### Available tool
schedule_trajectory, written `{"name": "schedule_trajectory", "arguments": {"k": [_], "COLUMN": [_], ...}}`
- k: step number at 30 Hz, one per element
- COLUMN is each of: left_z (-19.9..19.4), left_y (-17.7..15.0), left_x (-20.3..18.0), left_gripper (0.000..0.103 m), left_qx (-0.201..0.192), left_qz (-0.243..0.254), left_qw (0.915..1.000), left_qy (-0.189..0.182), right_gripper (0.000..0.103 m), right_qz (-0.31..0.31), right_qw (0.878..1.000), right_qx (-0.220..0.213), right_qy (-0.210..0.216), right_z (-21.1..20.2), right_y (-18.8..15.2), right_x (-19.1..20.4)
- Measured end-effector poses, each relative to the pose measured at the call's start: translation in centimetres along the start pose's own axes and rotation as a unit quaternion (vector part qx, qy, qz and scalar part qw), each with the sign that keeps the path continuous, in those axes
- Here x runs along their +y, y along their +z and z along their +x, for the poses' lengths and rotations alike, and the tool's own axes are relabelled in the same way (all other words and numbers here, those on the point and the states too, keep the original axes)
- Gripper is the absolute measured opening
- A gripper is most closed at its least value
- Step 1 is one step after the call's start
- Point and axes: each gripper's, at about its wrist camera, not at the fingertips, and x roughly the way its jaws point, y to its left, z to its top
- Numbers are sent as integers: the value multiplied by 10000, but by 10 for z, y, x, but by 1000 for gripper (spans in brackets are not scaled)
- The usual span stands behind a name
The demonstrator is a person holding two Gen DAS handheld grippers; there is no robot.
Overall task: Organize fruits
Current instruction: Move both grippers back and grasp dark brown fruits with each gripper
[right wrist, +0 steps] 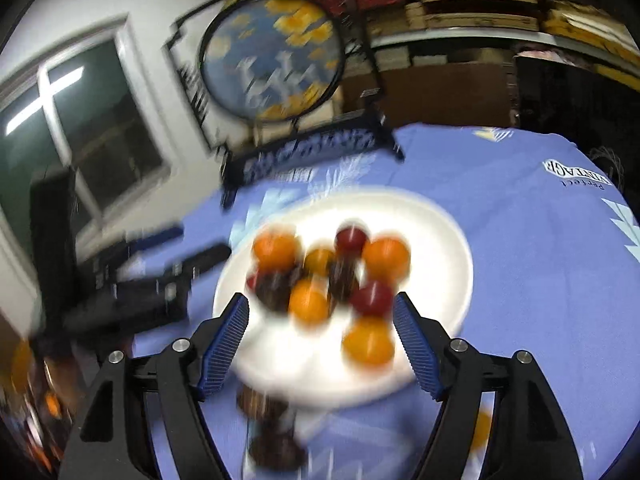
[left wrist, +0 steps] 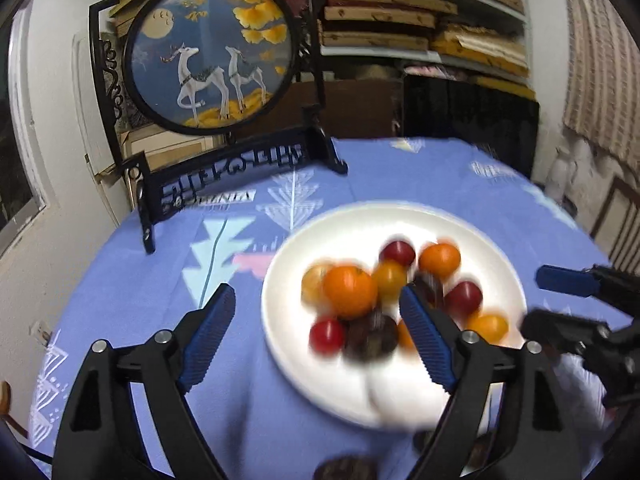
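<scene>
A white plate [left wrist: 400, 396] on the blue tablecloth holds several small fruits: oranges [left wrist: 350, 290], red fruits [left wrist: 326, 335], yellow ones [left wrist: 488, 326] and dark ones [left wrist: 370, 336]. My left gripper [left wrist: 316, 308] is open and empty above the plate's left side. The right gripper [left wrist: 532, 300] shows at the right edge of the left wrist view. In the blurred right wrist view the plate [right wrist: 440, 224] with the fruits [right wrist: 308, 304] lies ahead, and my right gripper [right wrist: 320, 312] is open and empty over its near edge. Dark fruits [right wrist: 264, 404] lie off the plate, close below.
A black stand with a round deer picture [left wrist: 208, 52] stands at the table's far left. Shelves of stacked boards [left wrist: 420, 20] fill the back wall. A dark fruit [left wrist: 346, 470] lies on the cloth at the bottom edge. The left gripper [right wrist: 160, 276] shows at the left.
</scene>
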Motion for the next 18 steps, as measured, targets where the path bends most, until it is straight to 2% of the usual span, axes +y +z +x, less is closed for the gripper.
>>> {"name": "schedule_trajectory", "arguments": {"k": [4,9,16,17,18], "left_z": [-17,-36,-44,-43,-42], "left_y": [-29,-58,-83,-86,-87], "left_x": [6,14,21,20,18], "left_gripper": [82,87,88,88,88], "left_qx": [233,431,654,702,749], "left_qz": [150,334,548,552,568], "left_qw": [9995,9984,9962,9958,9953], "left_qy": [-121,-121,-156,-182,-211], "right_gripper": [75,75,74,73,63], "right_qz": [-543,-986,-713,-711,-720], "right_qw": [9972,9898,9882,9875,9868], "right_qx": [505,1022,1333,1375,1424], "right_qy": [-25,-121,-256,-284,-290], "right_z": [-12,0,20,23,25], "right_y": [-41,-76,-77,-77,-77], "right_x": [28,53,51,50,51]}}
